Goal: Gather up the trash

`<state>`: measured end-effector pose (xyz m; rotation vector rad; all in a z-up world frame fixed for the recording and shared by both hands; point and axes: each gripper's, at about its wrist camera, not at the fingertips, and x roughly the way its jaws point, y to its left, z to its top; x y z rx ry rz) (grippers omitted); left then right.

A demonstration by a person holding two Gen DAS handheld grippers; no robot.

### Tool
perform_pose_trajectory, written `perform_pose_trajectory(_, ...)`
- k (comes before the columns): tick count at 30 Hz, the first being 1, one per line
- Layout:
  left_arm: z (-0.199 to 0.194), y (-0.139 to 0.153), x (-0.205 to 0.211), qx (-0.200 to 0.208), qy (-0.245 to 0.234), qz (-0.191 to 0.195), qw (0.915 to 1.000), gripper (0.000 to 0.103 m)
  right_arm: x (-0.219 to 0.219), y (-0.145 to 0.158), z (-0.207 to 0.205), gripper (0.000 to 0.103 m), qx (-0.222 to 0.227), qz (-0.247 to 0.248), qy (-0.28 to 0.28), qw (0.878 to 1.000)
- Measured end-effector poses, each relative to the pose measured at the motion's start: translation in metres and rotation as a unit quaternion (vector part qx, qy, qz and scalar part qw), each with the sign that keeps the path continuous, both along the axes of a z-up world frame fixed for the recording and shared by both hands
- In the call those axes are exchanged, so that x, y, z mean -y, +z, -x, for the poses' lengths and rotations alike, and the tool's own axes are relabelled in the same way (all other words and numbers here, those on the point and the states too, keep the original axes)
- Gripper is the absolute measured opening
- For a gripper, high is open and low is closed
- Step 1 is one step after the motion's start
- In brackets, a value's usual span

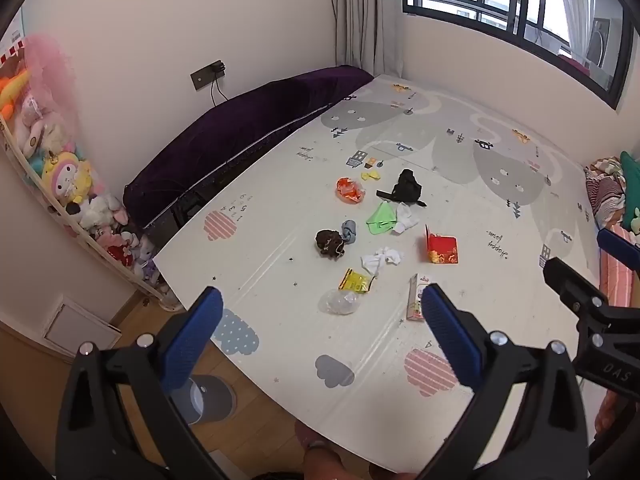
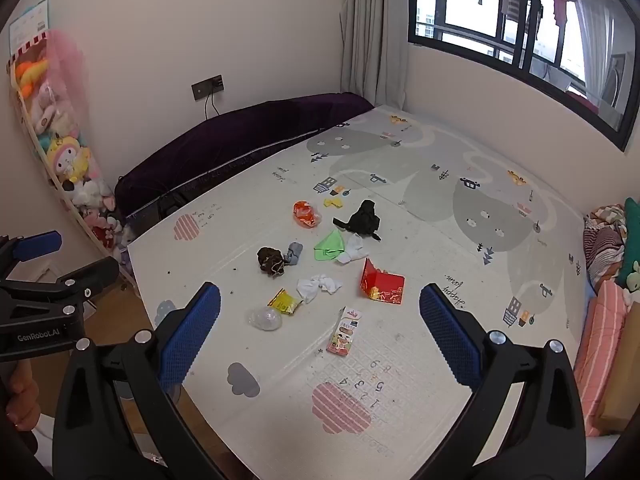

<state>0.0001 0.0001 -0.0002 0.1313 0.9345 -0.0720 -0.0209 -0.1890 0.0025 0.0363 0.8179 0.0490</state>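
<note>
Nothing looks collected yet: both the left hand-held gripper [image 1: 322,316] and the right hand-held gripper [image 2: 320,312] hang wide open and empty above a play mat [image 2: 440,380]. The trash [image 2: 320,256] lies scattered mid-mat, toward twelve o'clock. Bare mat surrounds it; the mat's edge meets wooden floor [image 2: 120,320] at nine o'clock.

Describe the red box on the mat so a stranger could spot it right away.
On the patterned play mat, find the litter cluster at its centre. The open red cardboard box with gold print lies at the cluster's right edge, beside crumpled white tissue; nothing else there is red and boxy.
</note>
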Motion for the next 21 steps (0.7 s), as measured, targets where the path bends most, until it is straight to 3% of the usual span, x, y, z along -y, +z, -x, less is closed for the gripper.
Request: perform_pose_trajectory(21,0.009,-0.008,0.003,-0.004,-0.008,0.002,1.0000,0.099,0.000,0.006,0.002,0.096,0.000,0.002,-0.001,1.000)
